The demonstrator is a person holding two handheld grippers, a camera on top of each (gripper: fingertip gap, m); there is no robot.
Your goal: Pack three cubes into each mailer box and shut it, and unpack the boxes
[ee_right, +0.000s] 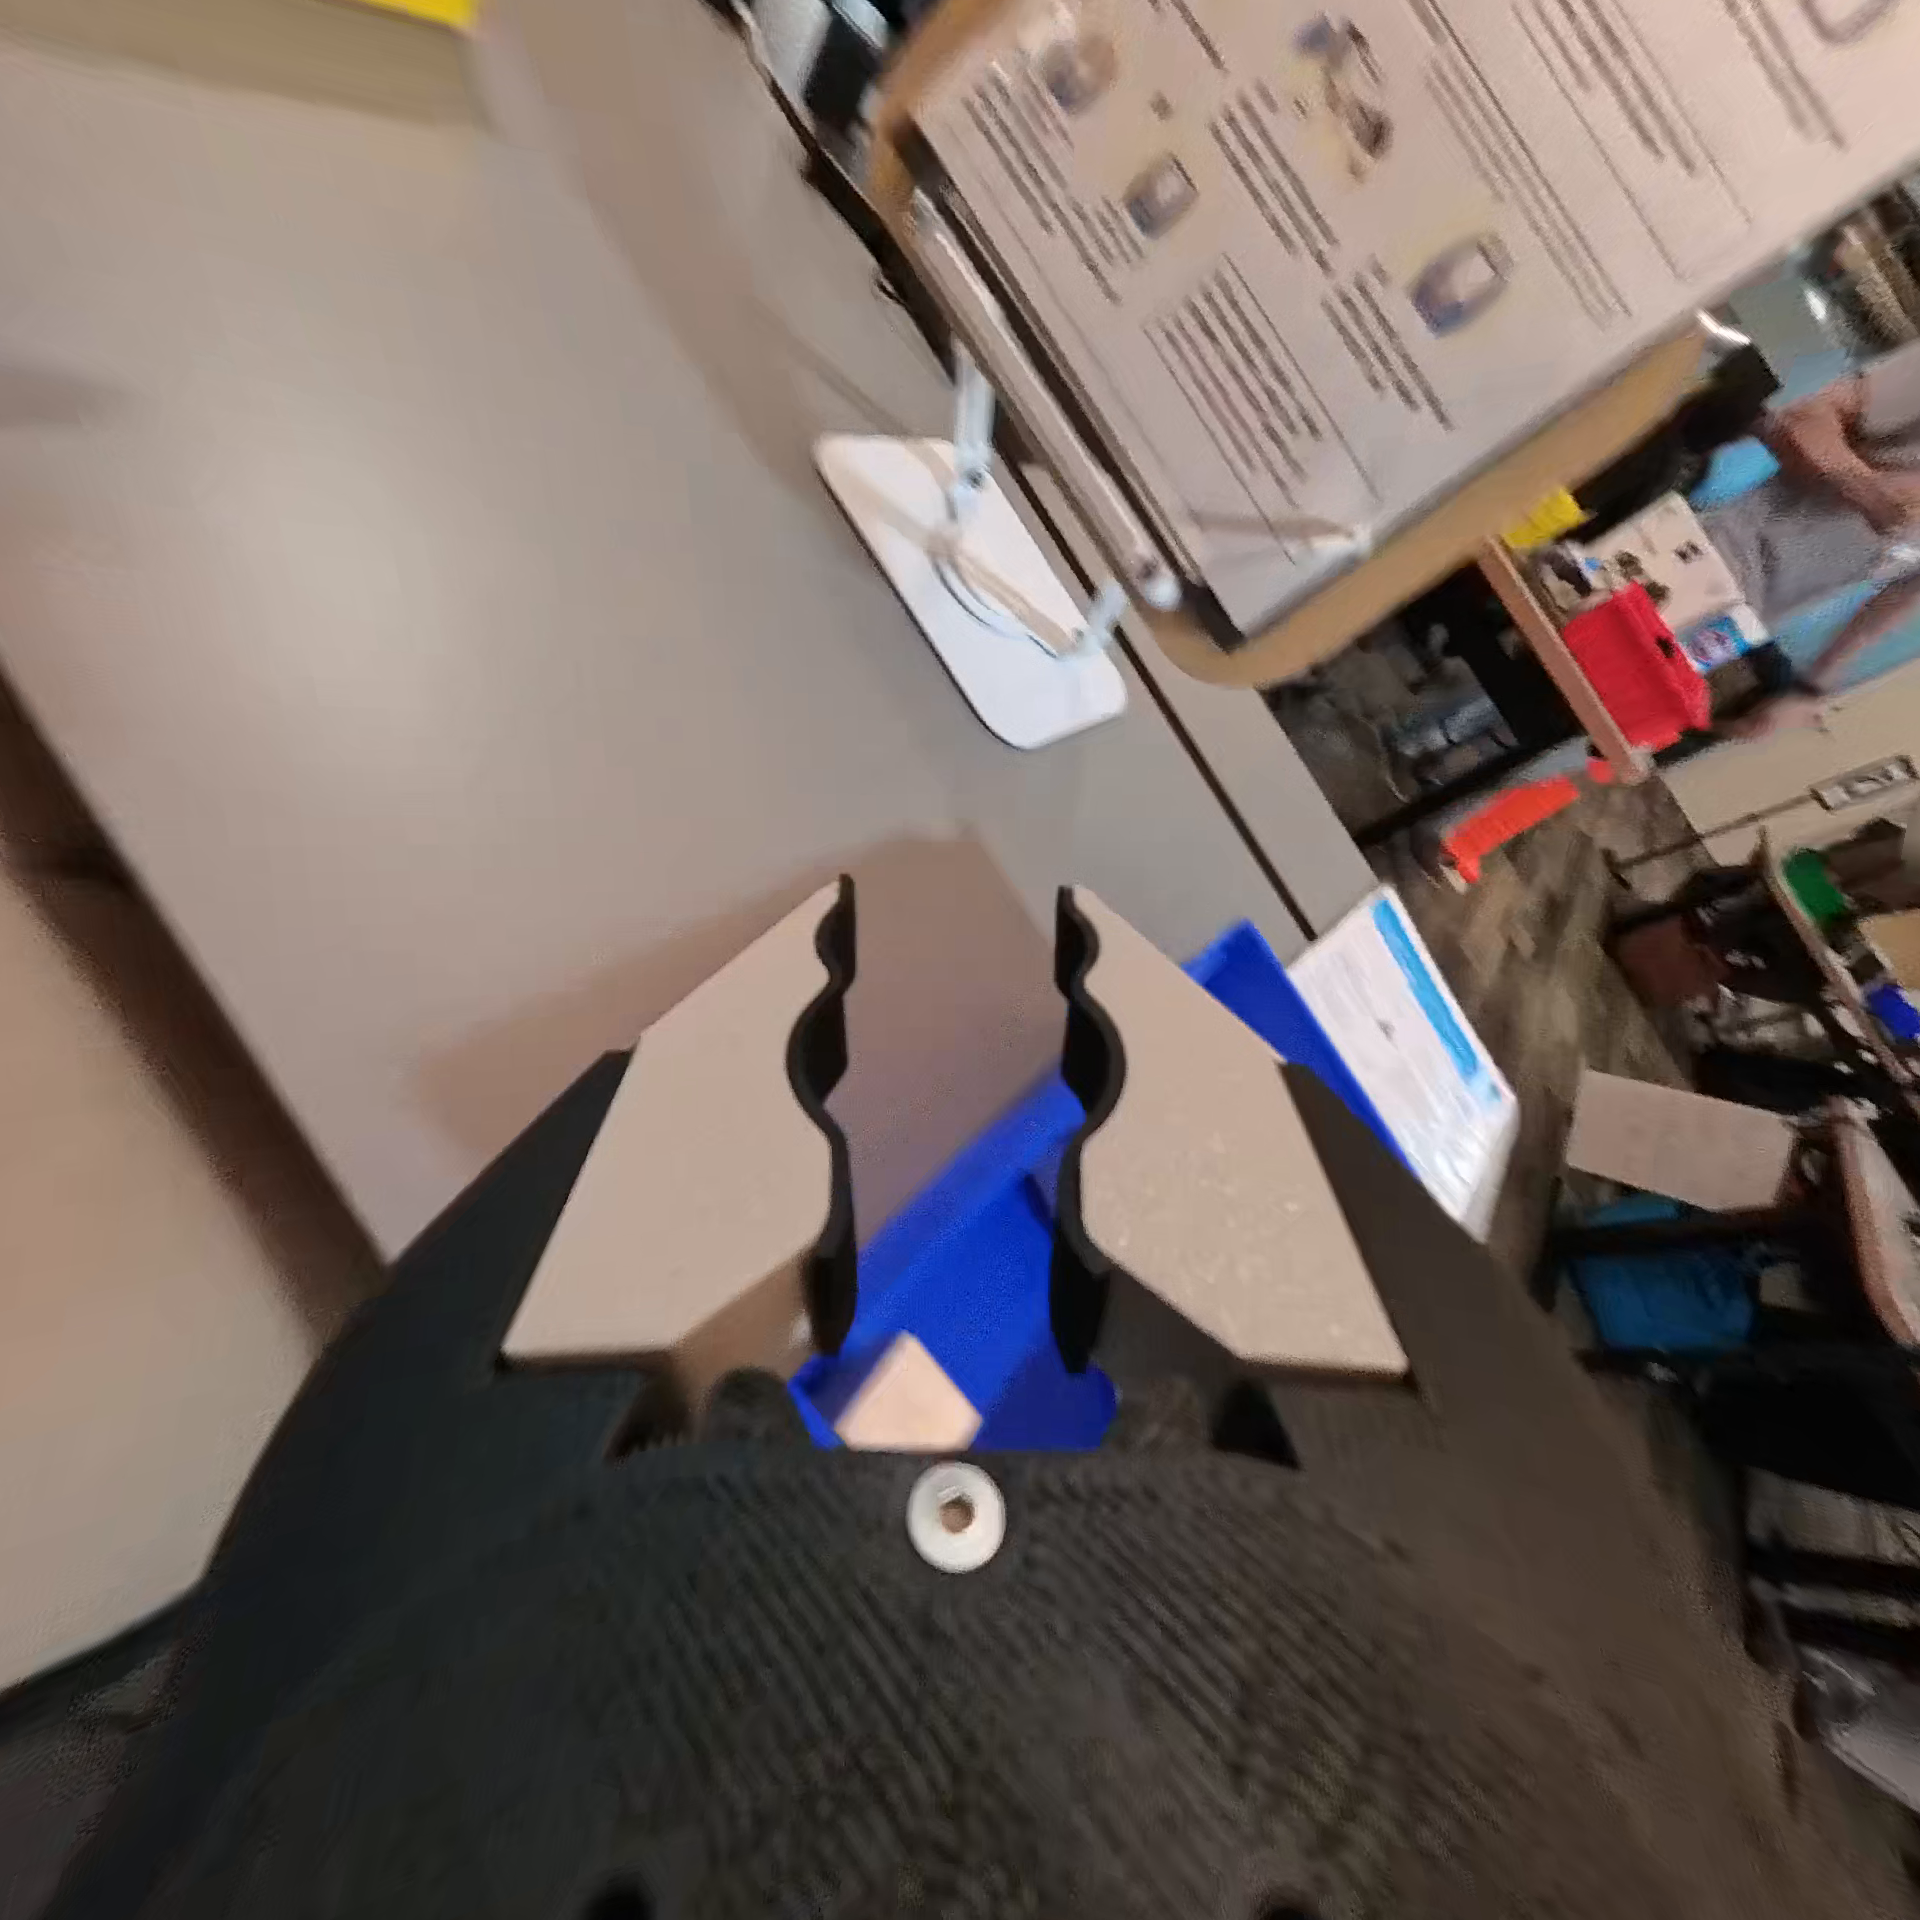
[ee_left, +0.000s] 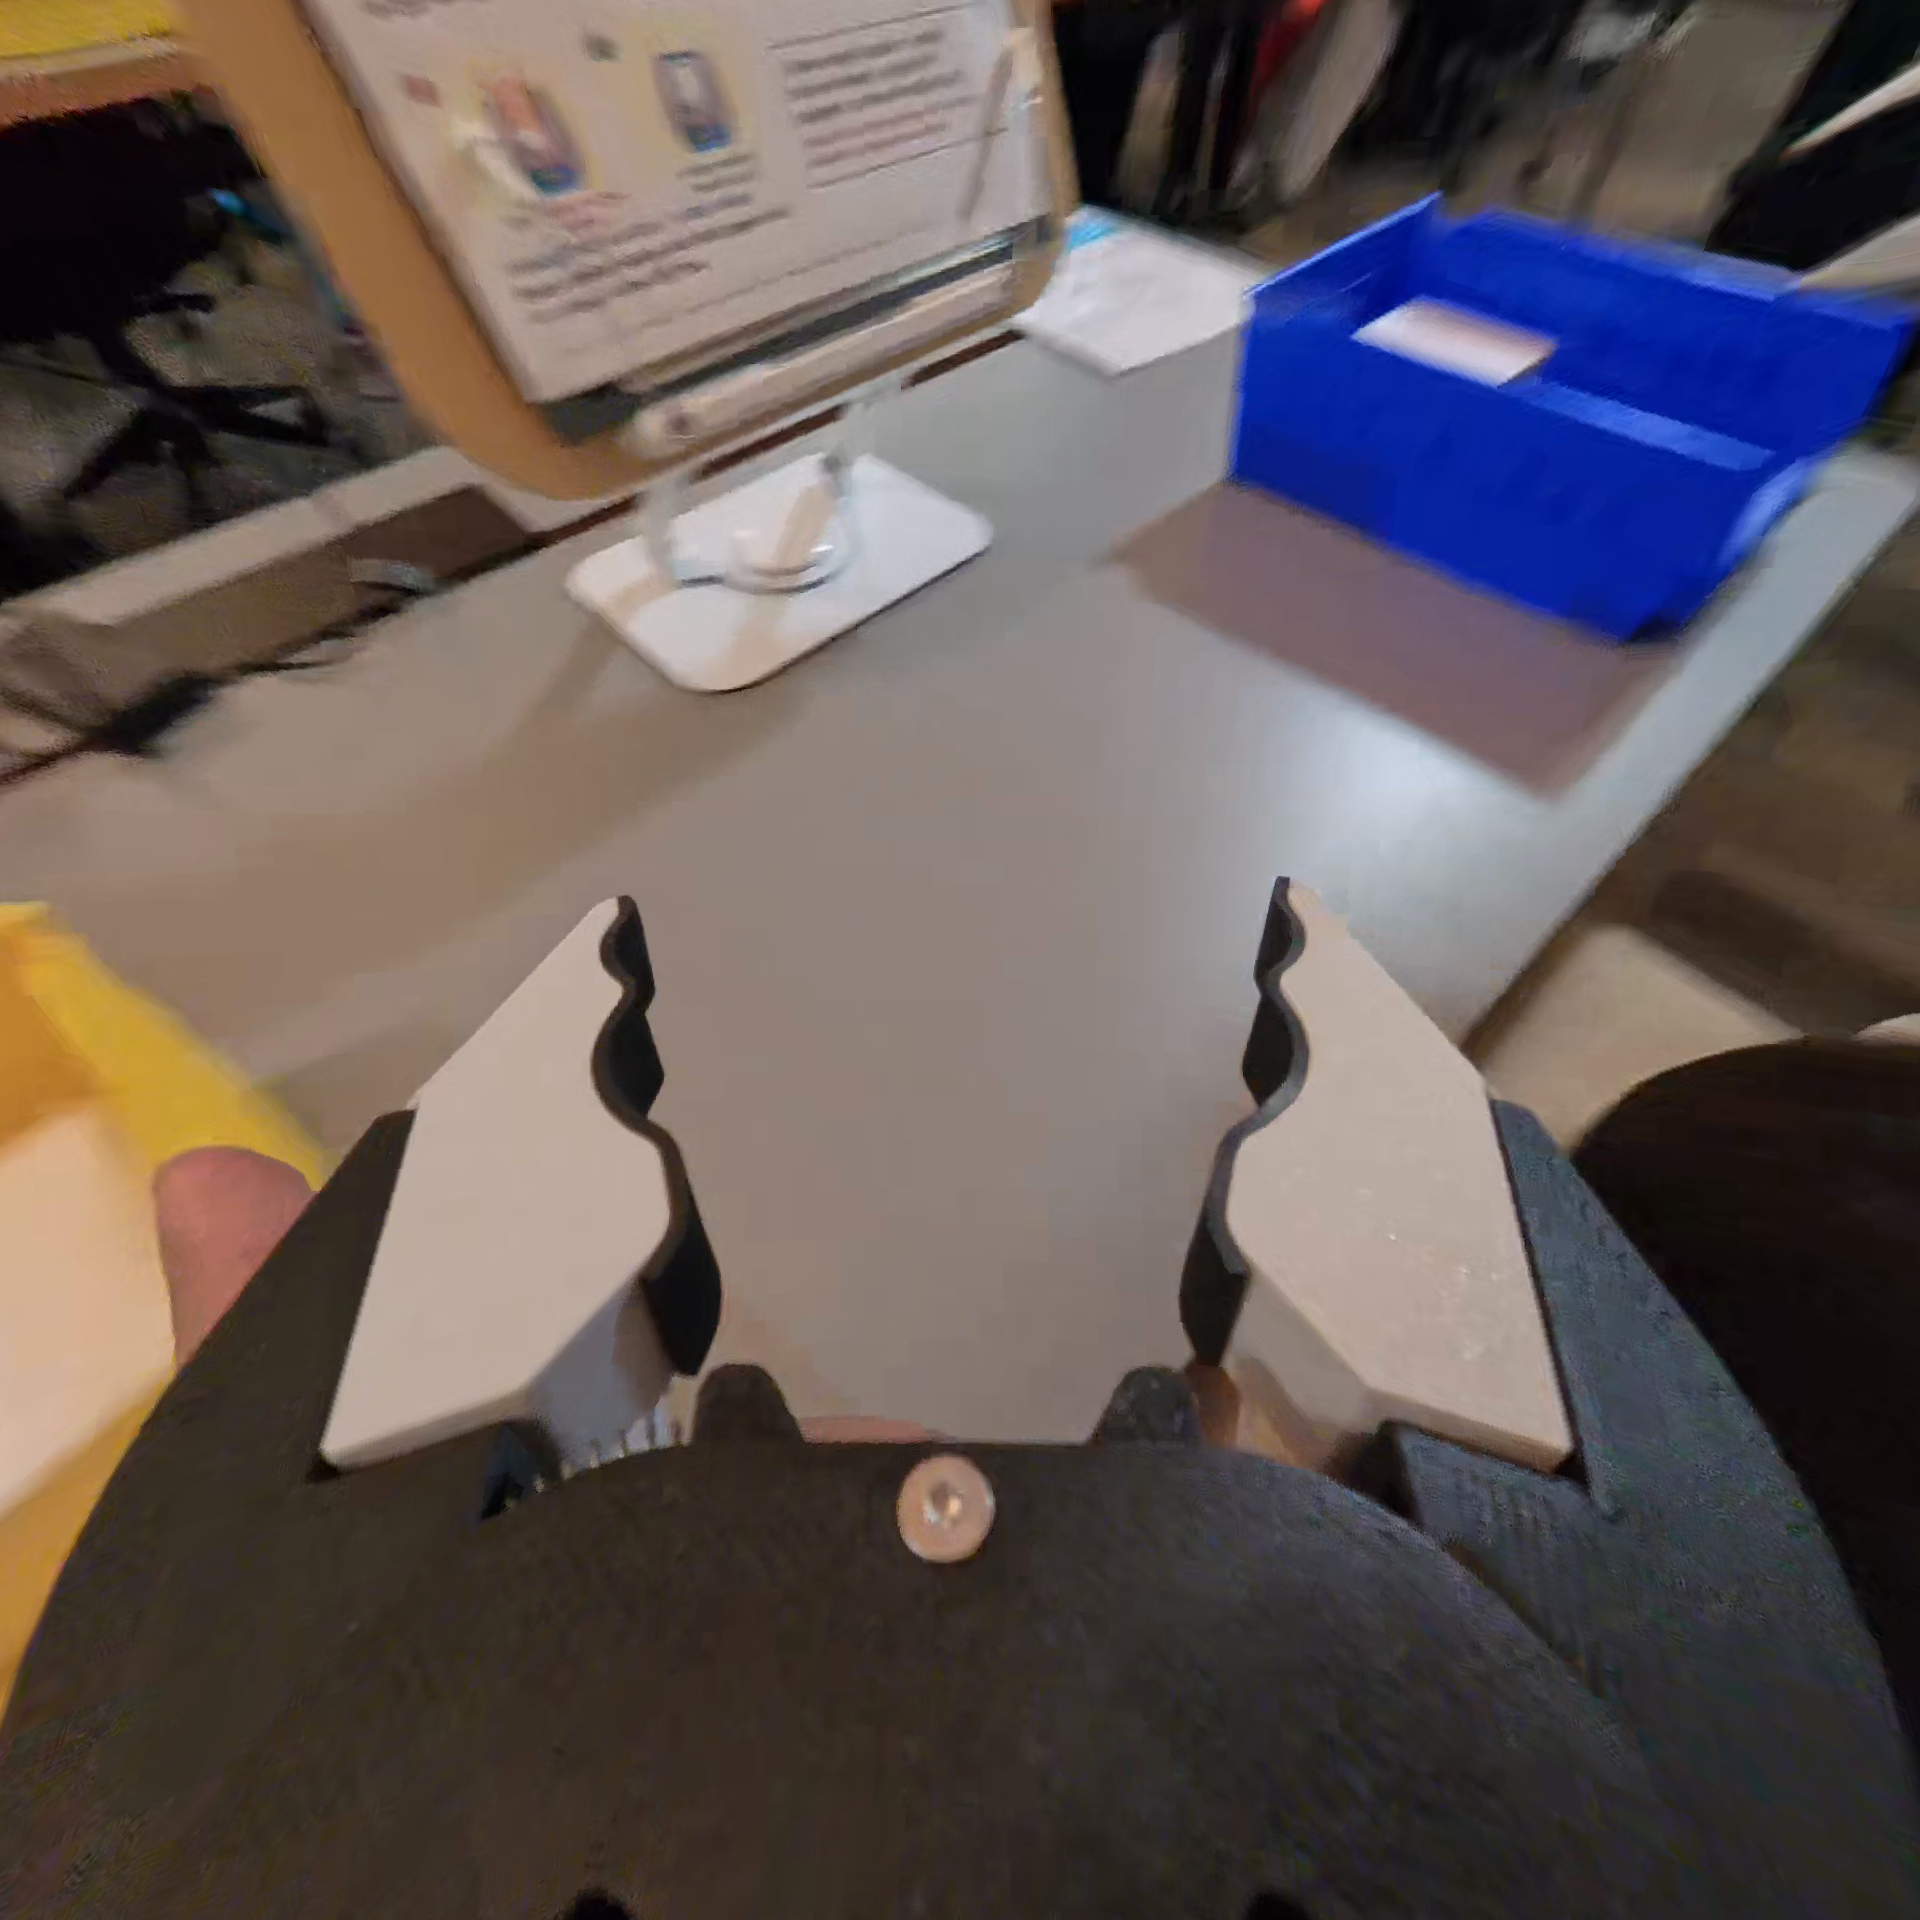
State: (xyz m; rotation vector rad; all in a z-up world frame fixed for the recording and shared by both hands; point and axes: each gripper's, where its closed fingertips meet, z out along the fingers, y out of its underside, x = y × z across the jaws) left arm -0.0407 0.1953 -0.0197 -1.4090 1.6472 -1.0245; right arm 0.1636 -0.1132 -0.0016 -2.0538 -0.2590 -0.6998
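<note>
Cube [ee_right: 906,1405]: one pale wooden cube visible in the right wrist view, sitting inside the blue bin [ee_right: 966,1278], low between the fingers and close to the gripper body; same bin [ee_left: 1538,447] in the left wrist view holds a pale flat-topped shape, too blurred to say whether it is a cube or a box; bin sits at the far right of the grey table [ee_left: 935,831], resting on a flat brown cardboard sheet [ee_left: 1382,634].

Left gripper [ee_left: 954,914]: released, jaws wide apart, nothing between them; held above bare table, well apart from the bin; a fingertip [ee_left: 223,1226] shows at its left edge; yellow bin [ee_left: 62,1039] at the left edge of frame, just beside that finger.

Right gripper [ee_right: 954,899]: released, jaws parted with a moderate gap, gripping nothing; positioned over the blue bin, tips over the cardboard sheet [ee_right: 935,935]; whether it touches the bin, cannot tell.

Background: printed instruction sheet on a tan board [ee_left: 665,177] held by a white stand [ee_left: 779,571] at the back of the table; another printed paper [ee_left: 1132,291] lies behind the blue bin; both views motion-blurred; right view strongly tilted; shelves with red [ee_right: 1631,665] and orange items off the table, and part of a person at the far right edge.
</note>
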